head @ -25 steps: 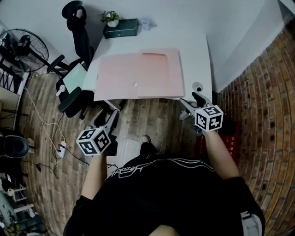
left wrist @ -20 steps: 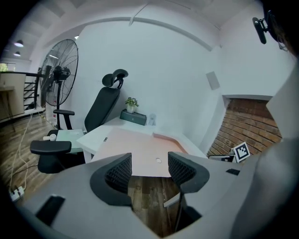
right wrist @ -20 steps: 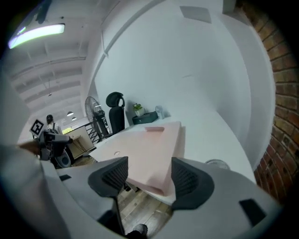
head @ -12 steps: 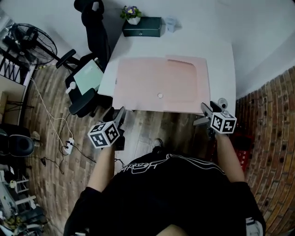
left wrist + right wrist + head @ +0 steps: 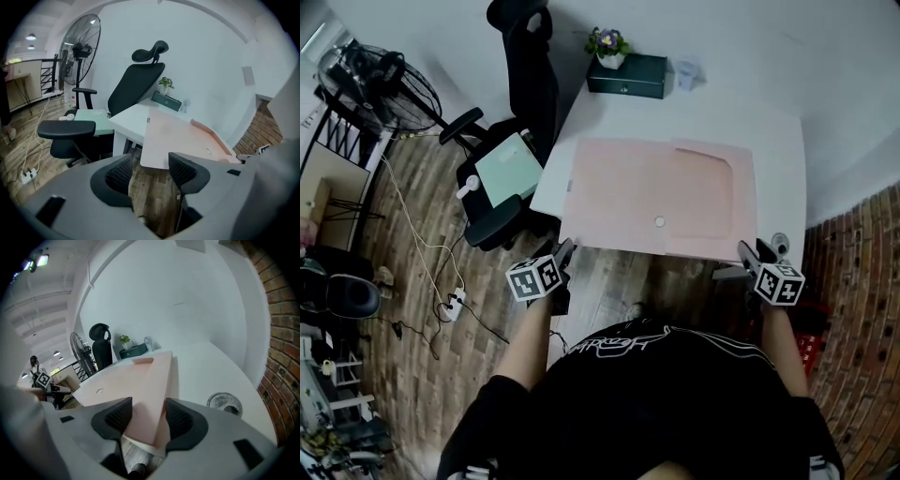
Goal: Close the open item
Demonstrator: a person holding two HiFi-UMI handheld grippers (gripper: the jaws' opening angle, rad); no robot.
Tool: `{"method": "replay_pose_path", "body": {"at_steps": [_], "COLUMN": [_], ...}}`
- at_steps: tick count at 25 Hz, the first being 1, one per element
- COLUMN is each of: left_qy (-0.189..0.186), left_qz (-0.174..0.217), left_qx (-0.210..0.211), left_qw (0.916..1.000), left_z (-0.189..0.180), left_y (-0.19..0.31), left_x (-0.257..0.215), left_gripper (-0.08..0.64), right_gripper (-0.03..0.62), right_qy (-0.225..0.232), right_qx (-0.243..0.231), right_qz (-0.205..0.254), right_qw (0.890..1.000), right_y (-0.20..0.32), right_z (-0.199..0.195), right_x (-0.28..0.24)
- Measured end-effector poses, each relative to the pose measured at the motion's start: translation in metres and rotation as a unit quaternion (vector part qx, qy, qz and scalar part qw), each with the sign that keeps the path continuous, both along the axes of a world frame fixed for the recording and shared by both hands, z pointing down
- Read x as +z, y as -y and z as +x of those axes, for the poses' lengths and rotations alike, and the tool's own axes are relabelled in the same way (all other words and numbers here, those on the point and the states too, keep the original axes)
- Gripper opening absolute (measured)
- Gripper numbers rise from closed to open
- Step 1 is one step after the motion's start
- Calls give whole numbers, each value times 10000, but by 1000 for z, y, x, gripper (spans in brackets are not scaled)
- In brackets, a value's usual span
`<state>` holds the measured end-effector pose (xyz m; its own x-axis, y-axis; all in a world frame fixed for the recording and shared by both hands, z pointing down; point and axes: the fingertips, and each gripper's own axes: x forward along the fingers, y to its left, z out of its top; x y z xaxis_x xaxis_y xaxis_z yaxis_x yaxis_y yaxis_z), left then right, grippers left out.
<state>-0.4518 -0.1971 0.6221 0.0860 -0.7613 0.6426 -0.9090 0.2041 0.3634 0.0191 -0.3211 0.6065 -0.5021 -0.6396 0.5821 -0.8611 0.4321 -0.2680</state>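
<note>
Head view: pink folder [image 5: 656, 192] lies spread open and flat on the white desk [image 5: 778, 141], long axis left to right along the desk's front edge. Right gripper [image 5: 750, 249] is nearer, at the folder's front right corner; its jaws have just been closing but are apart, the corner between them and not clamped. Left gripper [image 5: 566, 247] hangs over the wood floor [image 5: 422, 281] just short of the front left corner, jaws apart and empty. Likely move: lift the right half and swing it left. Green box [image 5: 626, 75], plant [image 5: 607, 42], cup [image 5: 686, 73] at the far edge; chair [image 5: 520, 84], fan [image 5: 380, 84] left, brick wall [image 5: 862, 309] right.
</note>
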Motion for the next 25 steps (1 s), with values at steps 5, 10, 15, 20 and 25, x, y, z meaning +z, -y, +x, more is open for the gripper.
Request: {"method": "replay_pose_path", "body": {"at_steps": [5,10,15,20,25], "left_qy": [-297,-791,-826,-757,-738], "left_qz": [-78,-146,-78,107,240], "left_qx": [-13,148,281,214,104], "left_qw": [9995,9967,9962,9968,9969], "left_z": [-5,-3,-1,-8,-9], "left_y": [12,21,25,23,23], "left_x": [16,22,17,-1,-22], "left_gripper": [245,220,174,120,94], "right_gripper": [222,219,219,218,218], "right_qy": [-98,-169,-143,-158,-154], "right_qx": [48,191,232,243,233], "right_qz": [-52,11,60,66,57], "right_qw": [9999,9997,9996,9996,9996], "right_y": [-2,-4,-2,-4,-4], "right_z": [-1,1,0,-1,-2], "right_x": [2,-1,-2,-1,-2]}}
